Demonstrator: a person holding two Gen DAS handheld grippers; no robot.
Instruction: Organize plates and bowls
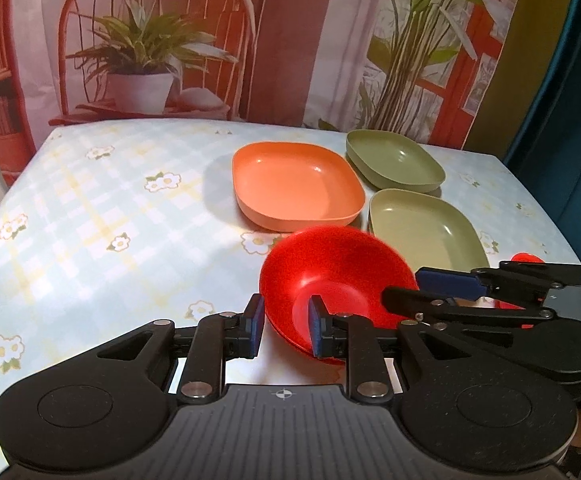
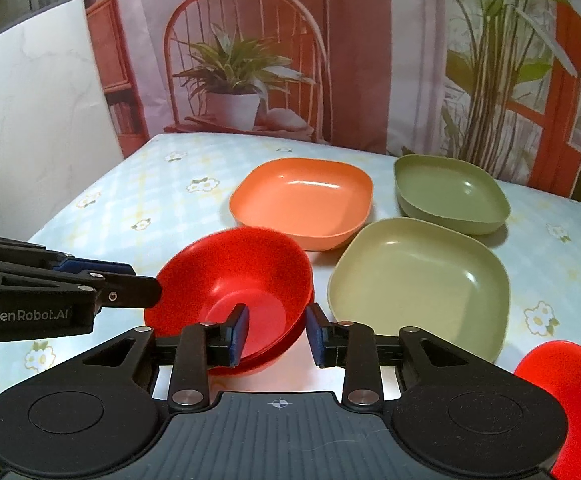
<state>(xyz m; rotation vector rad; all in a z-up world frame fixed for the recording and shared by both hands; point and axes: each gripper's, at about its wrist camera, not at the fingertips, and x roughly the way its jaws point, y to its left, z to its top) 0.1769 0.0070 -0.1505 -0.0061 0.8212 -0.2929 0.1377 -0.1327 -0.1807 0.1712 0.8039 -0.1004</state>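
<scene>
A stack of red bowls stands near the table's front. My left gripper straddles its left rim, one finger inside, one outside, with a gap left. My right gripper straddles its right rim the same way. Each gripper shows in the other's view: the right, the left. An orange plate, a dark green plate and a light green plate lie behind. Another red bowl sits at the far right.
The table has a light flowered cloth. A printed backdrop with a chair and plants hangs behind it. A white wall stands at the left. The table's right edge is close to the green plates.
</scene>
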